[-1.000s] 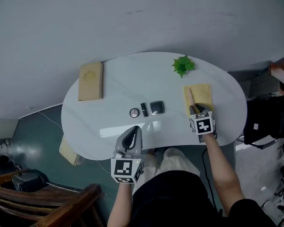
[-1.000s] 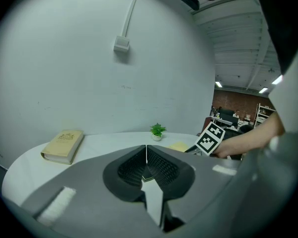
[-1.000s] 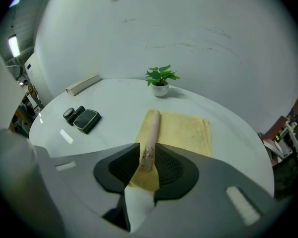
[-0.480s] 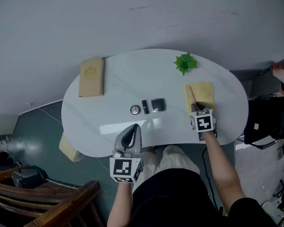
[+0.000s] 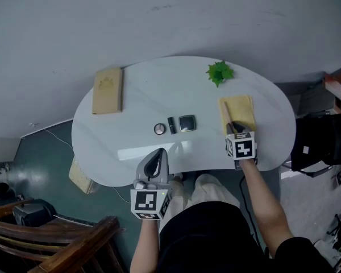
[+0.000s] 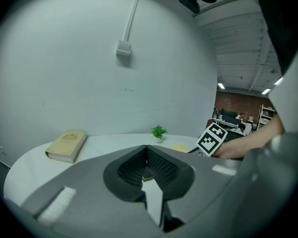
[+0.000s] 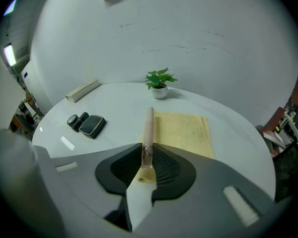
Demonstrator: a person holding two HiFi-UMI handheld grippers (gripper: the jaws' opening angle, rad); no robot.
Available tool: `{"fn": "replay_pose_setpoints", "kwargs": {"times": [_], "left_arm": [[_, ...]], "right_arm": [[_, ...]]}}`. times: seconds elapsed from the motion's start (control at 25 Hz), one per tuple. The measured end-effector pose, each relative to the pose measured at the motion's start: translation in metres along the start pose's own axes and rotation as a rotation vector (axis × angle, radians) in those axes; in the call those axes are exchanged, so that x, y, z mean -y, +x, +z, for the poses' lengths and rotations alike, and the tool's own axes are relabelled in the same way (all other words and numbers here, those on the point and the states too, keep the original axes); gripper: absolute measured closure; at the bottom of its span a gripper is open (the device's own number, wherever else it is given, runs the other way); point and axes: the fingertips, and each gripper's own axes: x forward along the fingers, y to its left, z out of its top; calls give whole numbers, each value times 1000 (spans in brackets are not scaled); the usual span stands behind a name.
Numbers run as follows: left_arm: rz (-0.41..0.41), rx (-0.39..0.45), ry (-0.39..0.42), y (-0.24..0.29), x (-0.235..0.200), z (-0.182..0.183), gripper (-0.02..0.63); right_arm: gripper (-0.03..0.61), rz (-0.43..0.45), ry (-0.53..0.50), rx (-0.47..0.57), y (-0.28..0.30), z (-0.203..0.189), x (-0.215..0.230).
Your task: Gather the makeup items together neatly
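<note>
White, bean-shaped worktop (image 5: 136, 95) sits against a plain grey wall, and that is all I have to work over. Far ahead and to the left of my left claw (image 5: 158, 154), a tan book (image 5: 107, 90) lies flat near the back edge. The left claw hangs over the near edge of the worktop, jaws fully together with nothing between them.

Just ahead of that claw and a little to its right, between my two claws, three makeup items lie in a tight row: a round pot (image 5: 159, 129), a black tube (image 5: 171, 125) and a square compact (image 5: 187, 123), side by side.

Further right, my right claw (image 5: 232, 128) points steeply down at the near end of a yellow cloth (image 5: 238, 108). Its jaws have just been closing, and they now stand narrow, pinched on the near end of a pink stick (image 7: 148, 128). The stick runs straight ahead from the claw along the cloth's left edge. Beyond the cloth, straight ahead of this claw, stands a small green plant (image 5: 219, 73).
</note>
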Motion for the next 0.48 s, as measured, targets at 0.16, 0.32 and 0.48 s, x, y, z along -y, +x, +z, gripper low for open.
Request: {"fn": "replay_pose_setpoints", "kwargs": {"times": [0.16, 0.32, 0.48], "left_arm": [[-8, 6, 0, -1, -1, 2, 614], [-31, 4, 7, 1, -4, 5, 614], [-65, -5, 21, 5, -9, 6, 614]], "right_arm": [[506, 17, 16, -1, -6, -3, -14], [506, 23, 37, 3, -8, -2, -30], [506, 28, 50, 13, -4, 3, -47]]}}
